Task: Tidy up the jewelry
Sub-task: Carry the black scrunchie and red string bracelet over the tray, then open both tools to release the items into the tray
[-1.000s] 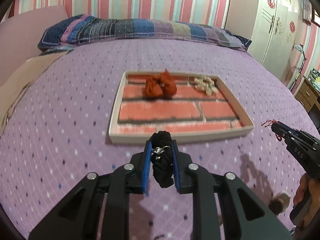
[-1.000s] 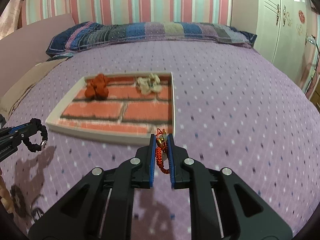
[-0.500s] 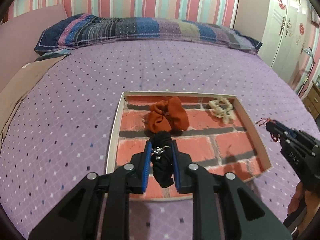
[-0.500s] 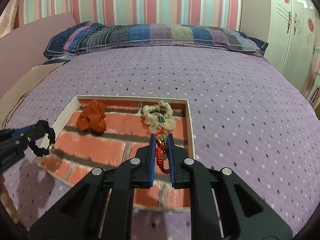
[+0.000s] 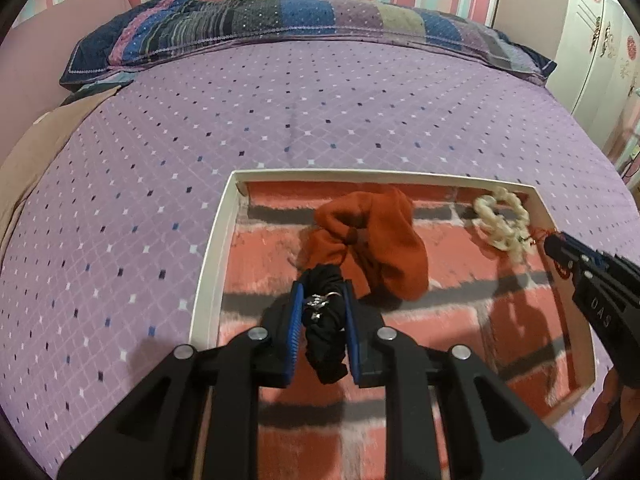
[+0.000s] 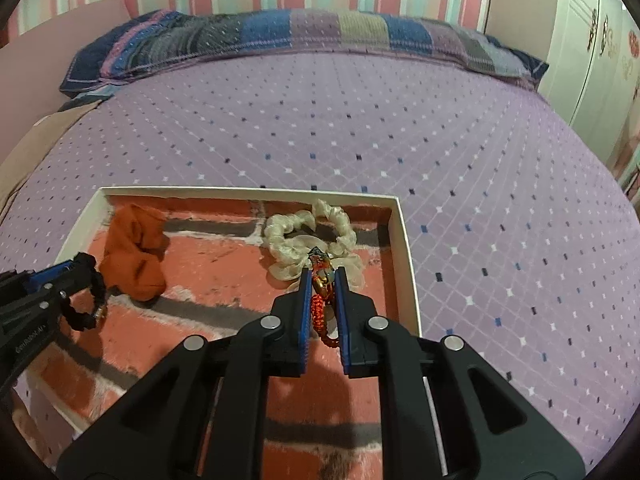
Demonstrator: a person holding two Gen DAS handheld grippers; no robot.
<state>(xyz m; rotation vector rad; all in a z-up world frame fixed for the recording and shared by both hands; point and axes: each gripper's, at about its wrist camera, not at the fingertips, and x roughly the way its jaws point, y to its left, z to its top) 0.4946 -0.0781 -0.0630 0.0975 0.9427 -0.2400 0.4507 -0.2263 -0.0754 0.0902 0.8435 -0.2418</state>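
Hovering over the white-rimmed tray (image 5: pixel 208 256) with its brick-print floor, the left gripper (image 5: pixel 320 300) pinches a black scrunchie (image 5: pixel 326 344) at lower centre of its view. The right gripper (image 6: pixel 322 280) clamps a red beaded bracelet (image 6: pixel 318 308) just below the cream scrunchie (image 6: pixel 288 240). An orange scrunchie (image 5: pixel 376 240) lies mid-tray on the purple bedspread (image 5: pixel 160 140).
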